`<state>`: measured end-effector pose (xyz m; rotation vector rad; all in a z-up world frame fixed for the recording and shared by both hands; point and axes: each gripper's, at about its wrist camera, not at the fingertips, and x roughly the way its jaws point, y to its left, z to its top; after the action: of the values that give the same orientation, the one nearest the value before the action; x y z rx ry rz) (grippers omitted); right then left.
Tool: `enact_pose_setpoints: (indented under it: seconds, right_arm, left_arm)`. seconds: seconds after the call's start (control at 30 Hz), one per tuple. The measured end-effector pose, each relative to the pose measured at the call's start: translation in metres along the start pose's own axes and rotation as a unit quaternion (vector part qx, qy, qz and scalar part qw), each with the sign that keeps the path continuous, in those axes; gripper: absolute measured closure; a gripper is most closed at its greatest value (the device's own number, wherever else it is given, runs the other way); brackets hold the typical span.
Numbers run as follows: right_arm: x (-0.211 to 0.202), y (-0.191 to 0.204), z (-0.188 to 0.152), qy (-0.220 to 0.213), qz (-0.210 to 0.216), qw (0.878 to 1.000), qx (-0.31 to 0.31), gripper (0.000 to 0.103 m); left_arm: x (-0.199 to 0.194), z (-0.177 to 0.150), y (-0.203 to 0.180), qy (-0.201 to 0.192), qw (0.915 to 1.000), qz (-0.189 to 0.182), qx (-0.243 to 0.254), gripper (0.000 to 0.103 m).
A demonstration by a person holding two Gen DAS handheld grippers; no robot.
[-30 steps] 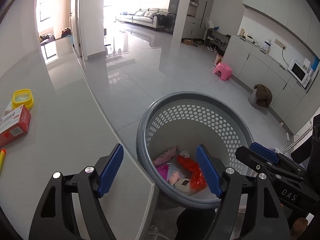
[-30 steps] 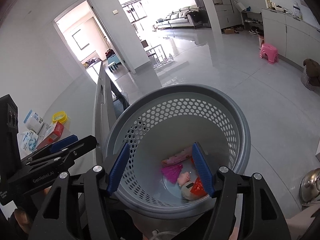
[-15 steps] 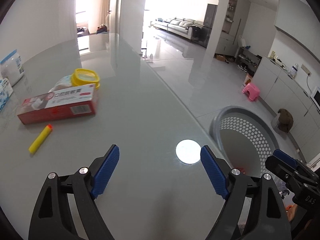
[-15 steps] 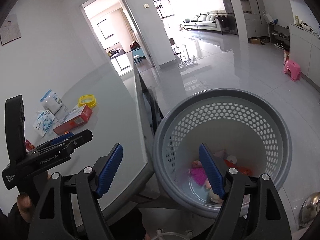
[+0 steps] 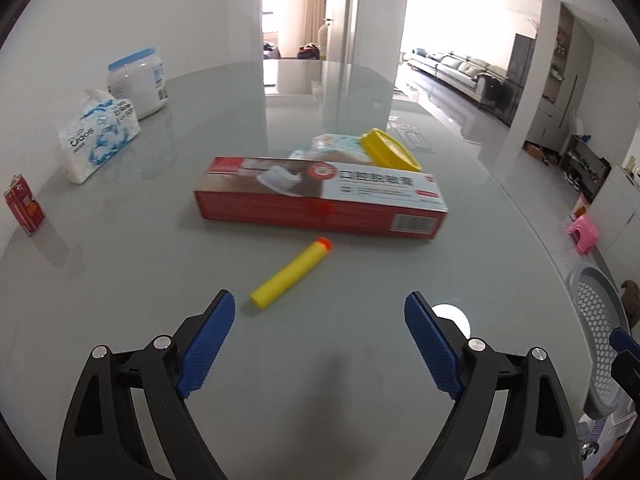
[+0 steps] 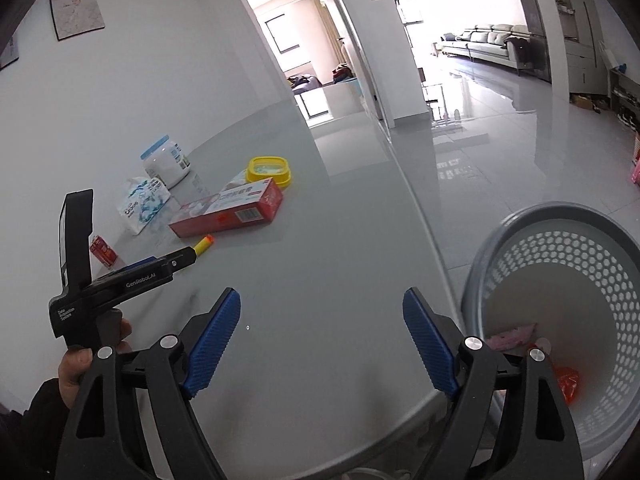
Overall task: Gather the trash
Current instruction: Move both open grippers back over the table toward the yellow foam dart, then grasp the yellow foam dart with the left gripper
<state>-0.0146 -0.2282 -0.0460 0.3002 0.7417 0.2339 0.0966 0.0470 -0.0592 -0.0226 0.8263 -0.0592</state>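
Left wrist view: a yellow foam dart (image 5: pixel 291 272) with an orange tip lies on the grey surface (image 5: pixel 140 264) just ahead of the left gripper (image 5: pixel 320 314), whose empty jaws are widening. A second ago these jaws framed the grey basket (image 6: pixel 560 320); now it sits right of the right gripper (image 6: pixel 322 314), also opening, empty.

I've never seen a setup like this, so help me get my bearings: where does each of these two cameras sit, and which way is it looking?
Left wrist view: sits on the left gripper, looking down across the grey table at a yellow foam dart and a red box; its opening, empty jaws show.
Right wrist view: sits on the right gripper, jaws opening and empty, over the table edge beside the grey basket; the left gripper and the hand holding it show.
Shared: table, dart, box, basket.
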Motion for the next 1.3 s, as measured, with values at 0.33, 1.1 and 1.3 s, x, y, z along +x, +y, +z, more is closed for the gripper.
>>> enact_pose_setpoints:
  seconds: [0.33,1.1,1.3]
  right_arm:
    - [0.038,0.038,0.022,0.019,0.019,0.999,-0.028,0.023]
    - [0.060,0.048,0.045,0.026,0.025,0.999,-0.022,0.023]
    - [0.072,0.049,0.045,0.036,0.015,0.999,-0.025,0.023]
  left_arm:
    - [0.030,0.006,0.035,0.030,0.9993,0.016,-0.015,0.016]
    - [0.048,0.018,0.018,0.052,0.9984,-0.001,0.023,0.073]
    - [0.042,0.017,0.019,0.046,0.9981,-0.034,0.021,0.090]
